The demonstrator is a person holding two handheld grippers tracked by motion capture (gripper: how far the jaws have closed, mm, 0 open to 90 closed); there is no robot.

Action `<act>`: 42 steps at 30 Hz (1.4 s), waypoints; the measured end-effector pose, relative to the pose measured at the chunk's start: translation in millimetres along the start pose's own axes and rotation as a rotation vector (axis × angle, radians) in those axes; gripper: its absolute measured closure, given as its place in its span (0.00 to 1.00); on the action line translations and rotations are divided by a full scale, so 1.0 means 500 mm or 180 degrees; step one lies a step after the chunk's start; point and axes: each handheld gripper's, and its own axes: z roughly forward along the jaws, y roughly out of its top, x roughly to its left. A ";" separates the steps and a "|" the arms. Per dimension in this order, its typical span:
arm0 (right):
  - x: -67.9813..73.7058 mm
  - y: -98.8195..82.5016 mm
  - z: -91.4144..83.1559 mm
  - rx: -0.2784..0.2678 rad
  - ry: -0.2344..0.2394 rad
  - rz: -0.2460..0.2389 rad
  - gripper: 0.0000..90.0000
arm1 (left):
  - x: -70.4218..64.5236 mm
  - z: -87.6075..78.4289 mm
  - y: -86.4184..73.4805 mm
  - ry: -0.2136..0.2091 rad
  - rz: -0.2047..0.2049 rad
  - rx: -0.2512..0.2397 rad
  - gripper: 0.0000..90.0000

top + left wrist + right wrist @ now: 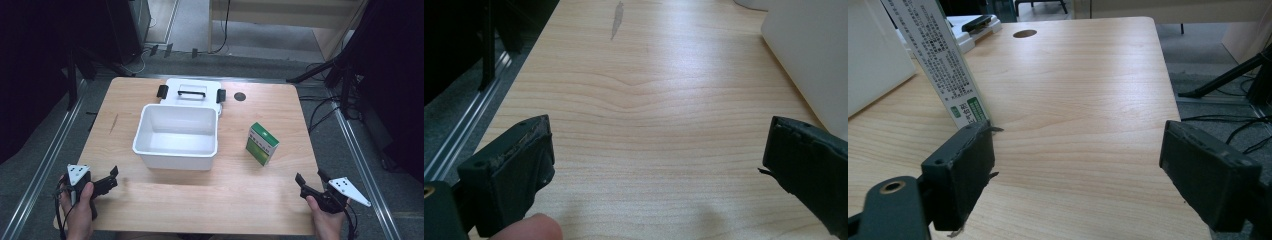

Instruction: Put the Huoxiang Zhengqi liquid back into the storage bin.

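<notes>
The green and white cardboard box [262, 143] stands upright on the light wooden table [200, 200], to the right of the open white plastic storage bin [176, 136] and well apart from it. Its top face is green, and its front face is white with a green band. In the right gripper view the same box [937, 55] rises at the left, showing a white side panel covered in dense black print too small to read, with two small green labels near its lower edge that are just as illegible. No brand name can be made out.

The white lid [191, 92] lies flat behind the bin, touching its far wall, with a black handle on top and a black latch at either end. A small dark round hole [240, 96] sits in the tabletop just right of the lid.

The right gripper [312, 182] hovers near the table's front right corner, held in the person's right hand [327, 222], well short of the box. Its black jaws stand wide apart with nothing but bare wood between them.

The left gripper [111, 177] rests near the front left corner in the left hand [77, 210], near the bin's front left corner. Its jaws are likewise spread wide and hold nothing; the bin's white wall [814, 55] shows at the right of the left gripper view.
</notes>
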 end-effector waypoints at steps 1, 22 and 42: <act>0.001 0.000 0.001 0.0009 0.0003 -0.0017 0.18 | 0.001 0.000 0.000 0.0000 -0.0005 0.0007 0.01; 0.079 0.077 0.046 0.1350 0.0205 -0.0833 0.26 | 0.001 -0.001 0.000 -0.0020 -0.0010 0.0019 0.01; 0.122 0.200 0.105 0.2822 0.0270 -0.1219 0.23 | 0.002 -0.005 -0.003 -0.0061 -0.0040 -0.0014 0.01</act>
